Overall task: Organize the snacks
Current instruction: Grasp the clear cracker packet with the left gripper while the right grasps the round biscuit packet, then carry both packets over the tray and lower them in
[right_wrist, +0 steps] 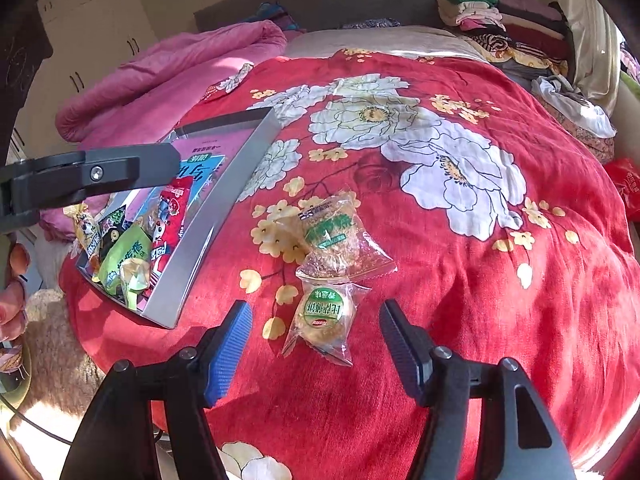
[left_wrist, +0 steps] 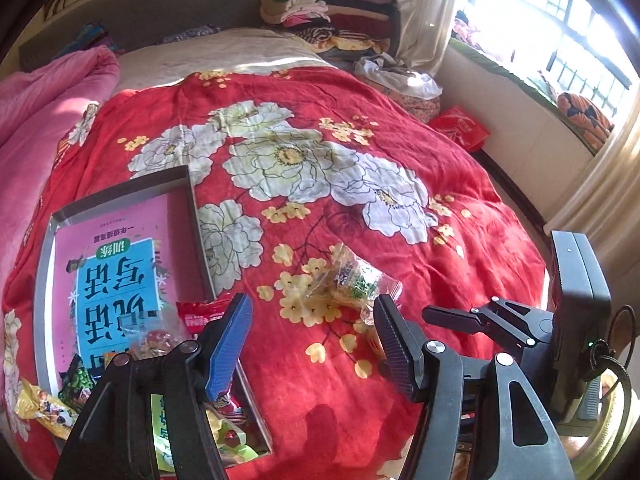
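Right wrist view: two clear-wrapped round pastries lie on the red floral bedspread (right_wrist: 460, 312), touching end to end. The nearer pastry (right_wrist: 322, 316) has a round green label; the farther pastry (right_wrist: 340, 240) has green print and a crumbly brown surface. Both lie just right of the silver tray (right_wrist: 224, 216), which holds a pink and blue booklet (right_wrist: 204, 160) and a heap of snack packets (right_wrist: 132, 248): green, red, yellow and black wrappers.

Right gripper (right_wrist: 316, 320): angled down over the nearer pastry, jaws about half open; the packet lies between the fingertips as seen, pads clear of it, nothing gripped.

Left gripper (left_wrist: 316, 316): angled down at the tray's near right edge, jaws about half open and empty. Its blue-padded finger overlaps a red packet (left_wrist: 200, 314) in the tray; the dark-padded finger stands just beside the pastries (left_wrist: 348, 280).

Surroundings: pink quilt (right_wrist: 168, 80) behind the tray, folded clothes (right_wrist: 500, 20) stacked at the headboard, a red bag (left_wrist: 460, 128) beside the bed, window (left_wrist: 560, 12) to the right. A hand (right_wrist: 12, 300) shows at the left edge.
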A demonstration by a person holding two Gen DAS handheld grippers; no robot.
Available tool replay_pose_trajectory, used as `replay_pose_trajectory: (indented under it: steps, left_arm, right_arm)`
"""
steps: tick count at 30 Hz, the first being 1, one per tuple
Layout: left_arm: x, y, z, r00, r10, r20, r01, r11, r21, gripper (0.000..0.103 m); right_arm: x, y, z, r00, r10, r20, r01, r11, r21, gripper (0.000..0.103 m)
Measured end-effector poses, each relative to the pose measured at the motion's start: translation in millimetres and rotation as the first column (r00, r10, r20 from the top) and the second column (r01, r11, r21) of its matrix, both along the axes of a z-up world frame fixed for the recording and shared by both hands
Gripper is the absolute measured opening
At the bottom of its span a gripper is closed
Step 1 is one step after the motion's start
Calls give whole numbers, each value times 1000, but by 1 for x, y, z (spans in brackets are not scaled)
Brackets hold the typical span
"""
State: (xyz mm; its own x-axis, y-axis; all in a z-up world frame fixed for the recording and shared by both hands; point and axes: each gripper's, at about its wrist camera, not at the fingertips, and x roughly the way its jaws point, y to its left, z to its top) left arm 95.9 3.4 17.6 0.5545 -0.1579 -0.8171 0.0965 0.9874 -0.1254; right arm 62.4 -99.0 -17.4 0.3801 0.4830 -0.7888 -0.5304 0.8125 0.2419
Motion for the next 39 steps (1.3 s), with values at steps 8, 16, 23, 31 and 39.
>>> replay_pose_trajectory:
  steps: [8, 16, 23, 31, 39]
  left_arm:
    - [26, -26, -30, 995, -57, -80, 59, 998, 23, 65]
    - [54, -40, -58, 986, -80, -146, 82, 997, 8, 65]
    - [68, -49, -75, 983, -93, -159, 98, 995, 27, 66]
    - [74, -50, -82, 982, -94, -162, 92, 996, -20, 53]
    - [65, -29, -62, 990, -54, -127, 41, 993, -107, 48]
  right_arm:
    - [9, 8, -21, 999, 9, -54, -11, 999, -40, 50]
    - [18, -9, -26, 994, -27, -110, 31, 999, 34, 36]
    - [23, -10, -28, 992, -35, -124, 42, 998, 50, 36]
    - [27, -7, -33, 991, -27, -128, 33, 998, 45, 36]
    - [31, -16, -31, 986, -38, -162, 58, 991, 123, 35]
